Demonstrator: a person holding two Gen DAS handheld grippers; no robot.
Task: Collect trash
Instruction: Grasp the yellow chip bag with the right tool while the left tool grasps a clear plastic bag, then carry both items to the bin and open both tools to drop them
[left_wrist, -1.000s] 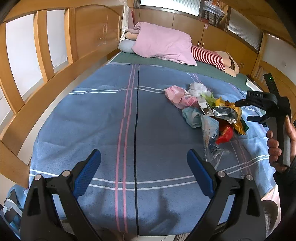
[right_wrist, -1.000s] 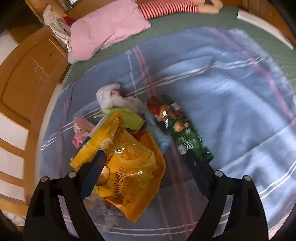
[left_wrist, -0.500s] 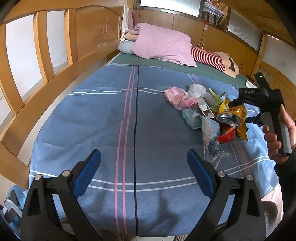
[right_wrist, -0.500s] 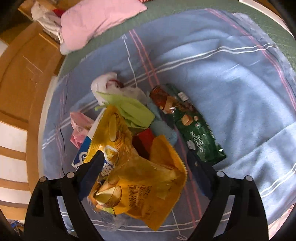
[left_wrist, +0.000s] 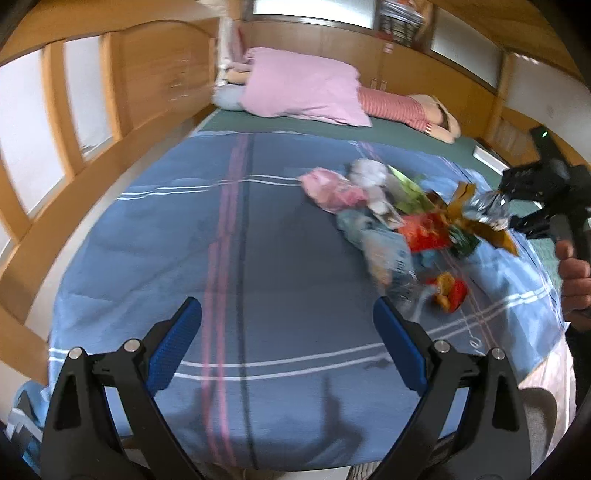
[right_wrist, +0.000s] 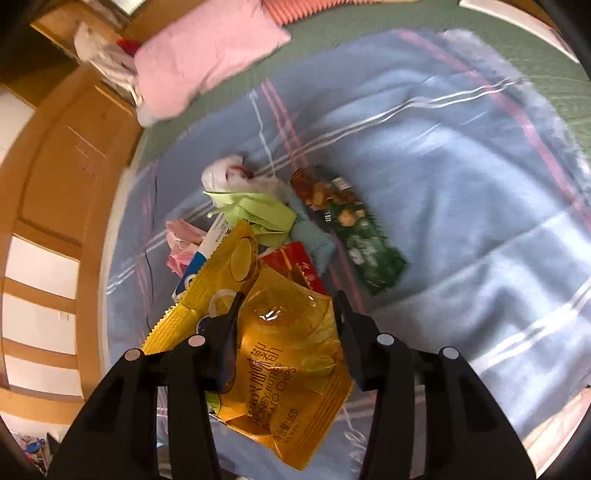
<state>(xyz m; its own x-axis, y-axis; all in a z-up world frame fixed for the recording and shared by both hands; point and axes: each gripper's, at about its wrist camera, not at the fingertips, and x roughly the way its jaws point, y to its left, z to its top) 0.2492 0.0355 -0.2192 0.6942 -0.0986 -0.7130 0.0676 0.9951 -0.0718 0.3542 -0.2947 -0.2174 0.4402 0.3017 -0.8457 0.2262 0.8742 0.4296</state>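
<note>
Left wrist view: the left gripper (left_wrist: 286, 343) hovers with its jaws wide apart and nothing between them, over bare blue blanket (left_wrist: 155, 236); the trash pile (left_wrist: 391, 221) lies ahead of it and to its right, well beyond its tips, likely because this hand waits its turn; further right the right gripper (left_wrist: 506, 208), held in a hand (left_wrist: 574, 275), has a crumpled chip bag (left_wrist: 487, 218) at its tips, raised a little above the heap.

Right wrist view: the right gripper (right_wrist: 288, 306) has just been closing, and the yellow chip bag (right_wrist: 280, 354) sits between its jaws, creased and bulging where the pads squeeze it; it is pinched near its upper part, probably so the loose foil hangs free and clears the rest; ahead of the tips lie a red wrapper (right_wrist: 291, 262), a green snack packet (right_wrist: 362, 236), a pale green wrapper (right_wrist: 258, 214) and a white plastic bag (right_wrist: 221, 173), all resting on the bed; a pink wrapper (right_wrist: 181, 243) lies ahead to the left; no bin shows in either view.
</note>
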